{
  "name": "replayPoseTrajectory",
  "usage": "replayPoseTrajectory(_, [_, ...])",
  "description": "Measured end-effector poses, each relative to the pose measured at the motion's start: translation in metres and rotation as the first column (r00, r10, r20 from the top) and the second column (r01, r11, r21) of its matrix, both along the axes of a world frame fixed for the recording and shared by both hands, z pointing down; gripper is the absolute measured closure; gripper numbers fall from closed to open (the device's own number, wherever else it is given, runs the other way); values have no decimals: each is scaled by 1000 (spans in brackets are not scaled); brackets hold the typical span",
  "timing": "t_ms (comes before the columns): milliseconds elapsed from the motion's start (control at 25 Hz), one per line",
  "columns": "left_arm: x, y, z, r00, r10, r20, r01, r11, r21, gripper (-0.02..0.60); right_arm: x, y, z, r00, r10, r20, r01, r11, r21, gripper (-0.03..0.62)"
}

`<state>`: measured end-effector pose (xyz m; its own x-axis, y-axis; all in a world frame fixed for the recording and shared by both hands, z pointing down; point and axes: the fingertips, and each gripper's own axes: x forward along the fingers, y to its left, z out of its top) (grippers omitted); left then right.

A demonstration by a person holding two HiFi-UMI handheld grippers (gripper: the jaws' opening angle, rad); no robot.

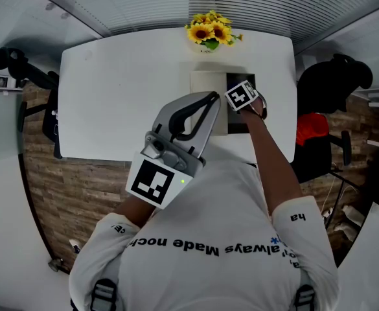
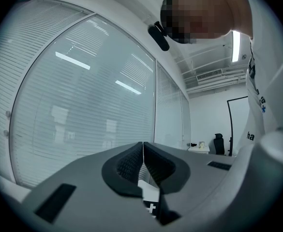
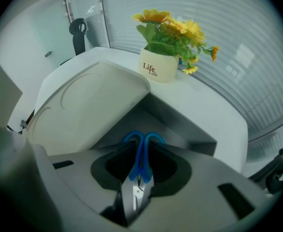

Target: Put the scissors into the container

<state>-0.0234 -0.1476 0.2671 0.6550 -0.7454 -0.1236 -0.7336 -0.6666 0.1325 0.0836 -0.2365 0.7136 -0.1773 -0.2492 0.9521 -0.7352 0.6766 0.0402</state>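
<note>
Left gripper jaws closed, empty; right gripper jaws grip scissors upright, handles down toward container.

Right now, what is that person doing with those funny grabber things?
The person's right gripper holds the blue-handled scissors, handles pointing down, over the open container. The container sits on the white table, beside a pot of yellow flowers. The scissors are not inside it yet. The left gripper is shut with nothing in it and takes no part.
</note>
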Motion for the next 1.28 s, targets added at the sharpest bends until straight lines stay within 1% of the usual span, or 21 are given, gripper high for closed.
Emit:
replayPoseTrajectory(480, [-2,2,-1,1000,-5,-4,5,1000,5,558,2,-1,-1,1000,16,18,-17,1000,17,487])
replayPoseTrajectory(680, [-1,3,-2,1000,-4,-7,4,1000,3,558,4,0,-11,998,24,65,-27,999,43,488])
replayPoseTrajectory(1000, [2,3,-2,1000,6,-13,-6,1000,-3,558,18,4,-41,993,54,105,-66,992,109,488])
replayPoseTrajectory(1280, [6,6,-1,1000,14,-9,-14,1000,-3,558,23,1,-74,977,20,212,-72,968,240,497])
